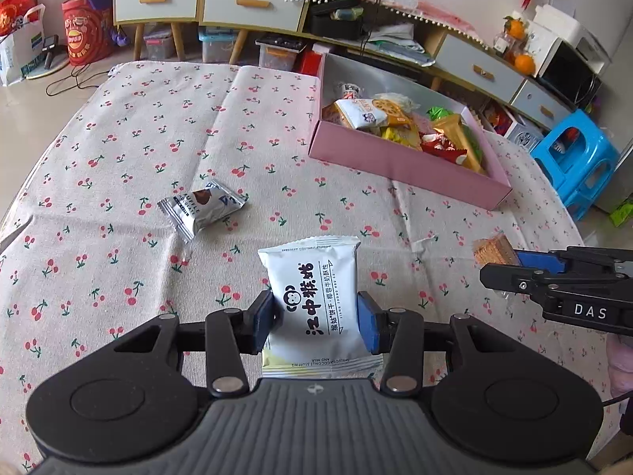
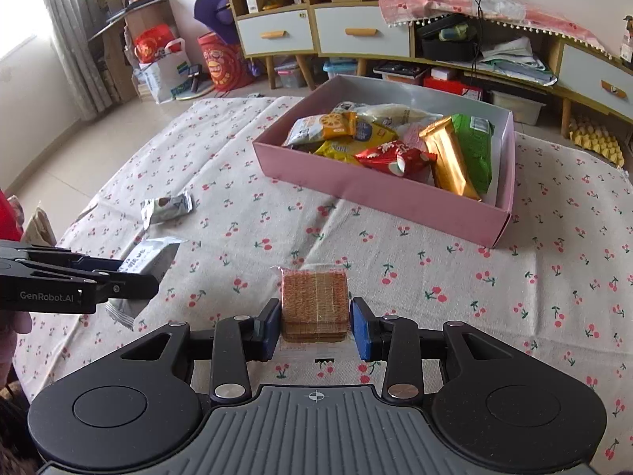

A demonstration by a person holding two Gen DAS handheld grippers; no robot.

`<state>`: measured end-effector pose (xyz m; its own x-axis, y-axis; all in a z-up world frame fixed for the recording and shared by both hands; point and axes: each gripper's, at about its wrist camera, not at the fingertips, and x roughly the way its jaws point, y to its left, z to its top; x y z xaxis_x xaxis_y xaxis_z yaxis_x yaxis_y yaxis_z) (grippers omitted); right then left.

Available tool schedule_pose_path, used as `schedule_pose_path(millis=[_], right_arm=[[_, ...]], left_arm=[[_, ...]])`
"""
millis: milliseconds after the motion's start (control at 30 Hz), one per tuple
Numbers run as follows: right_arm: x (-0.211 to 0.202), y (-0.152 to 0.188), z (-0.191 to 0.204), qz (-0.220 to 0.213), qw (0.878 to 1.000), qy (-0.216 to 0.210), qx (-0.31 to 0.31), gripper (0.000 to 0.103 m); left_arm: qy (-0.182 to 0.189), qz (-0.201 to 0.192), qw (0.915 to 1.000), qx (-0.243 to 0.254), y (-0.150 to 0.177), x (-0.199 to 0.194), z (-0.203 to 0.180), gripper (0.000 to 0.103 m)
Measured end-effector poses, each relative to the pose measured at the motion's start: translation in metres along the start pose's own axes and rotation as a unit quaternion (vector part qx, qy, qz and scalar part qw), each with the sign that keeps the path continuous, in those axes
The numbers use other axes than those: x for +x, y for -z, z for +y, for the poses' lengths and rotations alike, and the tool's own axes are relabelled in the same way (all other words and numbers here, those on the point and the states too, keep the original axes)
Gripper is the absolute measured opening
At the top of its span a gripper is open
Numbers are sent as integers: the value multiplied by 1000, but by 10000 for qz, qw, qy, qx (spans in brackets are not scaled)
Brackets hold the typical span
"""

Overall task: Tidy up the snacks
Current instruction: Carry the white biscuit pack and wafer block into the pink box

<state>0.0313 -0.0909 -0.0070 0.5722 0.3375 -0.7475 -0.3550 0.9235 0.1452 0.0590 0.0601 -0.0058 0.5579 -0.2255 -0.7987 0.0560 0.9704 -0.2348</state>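
Two close downward wrist views, sharing pink box (image 1: 399,166) and tablecloth (image 2: 395,245)

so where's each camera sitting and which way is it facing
Left wrist: on the left hand-held gripper, looking forward and down over the cloth; its pads clamp a white packet; the right hand-held gripper enters at right.
Right wrist: on the right hand-held gripper, same facing; its pads clamp a wafer pack; the left one enters at left, with a bit of hand beneath it.
Shared: pink box of snacks, silver packet, cabinets behind.
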Motion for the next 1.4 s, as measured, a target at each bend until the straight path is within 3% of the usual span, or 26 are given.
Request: schedule_pose_path(millis=[667, 1033, 1400], right_arm=[[14, -44, -37, -356, 9959, 45, 835, 36], [27, -84, -76, -686, 9834, 55, 1681, 36], [55, -128, -105, -1055, 9732, 224, 2032, 36]], left_arm=[[359, -308, 9989, -57, -51, 25, -18, 41], [313, -643, 9969, -316, -91, 47, -25, 41], [395, -974, 9945, -13, -140, 82, -38, 41]])
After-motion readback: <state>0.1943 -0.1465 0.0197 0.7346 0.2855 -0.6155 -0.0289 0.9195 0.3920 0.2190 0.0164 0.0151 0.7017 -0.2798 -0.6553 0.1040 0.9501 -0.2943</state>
